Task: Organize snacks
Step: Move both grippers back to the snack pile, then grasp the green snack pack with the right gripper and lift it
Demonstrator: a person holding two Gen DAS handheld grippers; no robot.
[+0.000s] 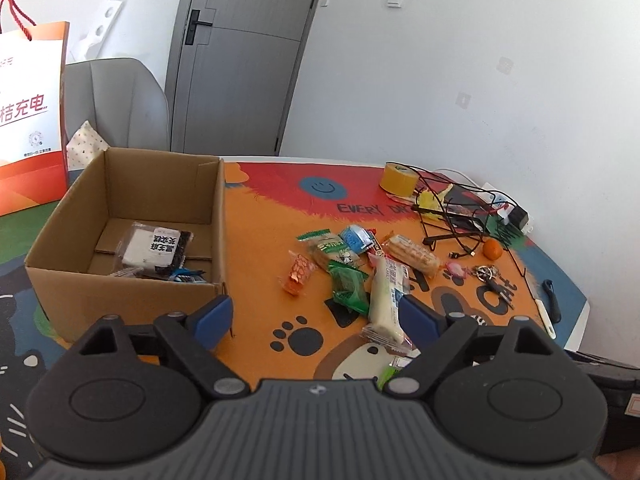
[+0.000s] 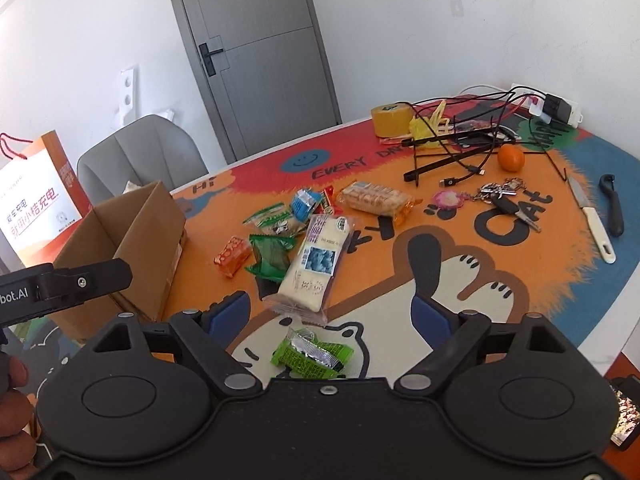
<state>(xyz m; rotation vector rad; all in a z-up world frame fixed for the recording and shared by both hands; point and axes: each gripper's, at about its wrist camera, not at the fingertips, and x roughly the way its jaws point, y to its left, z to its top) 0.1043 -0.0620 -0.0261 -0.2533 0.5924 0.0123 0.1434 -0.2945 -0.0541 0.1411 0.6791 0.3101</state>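
Note:
An open cardboard box (image 1: 132, 280) stands at the left of the table and holds a black-and-white snack pack (image 1: 154, 250); the box also shows in the right wrist view (image 2: 136, 236). Several loose snacks lie in the middle: a long white pack (image 1: 386, 296) (image 2: 316, 256), a dark green pack (image 1: 348, 286) (image 2: 270, 258), an orange pack (image 1: 298, 272) (image 2: 232, 256), a cracker pack (image 1: 412, 254) (image 2: 374, 198) and a bright green pack (image 2: 312, 354). My left gripper (image 1: 316, 316) is open and empty beside the box. My right gripper (image 2: 332, 312) is open and empty above the bright green pack.
A colourful cartoon mat (image 2: 500, 264) covers the table. At the back right lie a tape roll (image 2: 390, 120), a black wire stand with cables (image 2: 452, 152), an orange fruit (image 2: 511, 158), keys (image 2: 508, 200), a knife (image 2: 592, 216) and a peeler (image 2: 612, 208). A paper bag (image 1: 32, 116) stands left.

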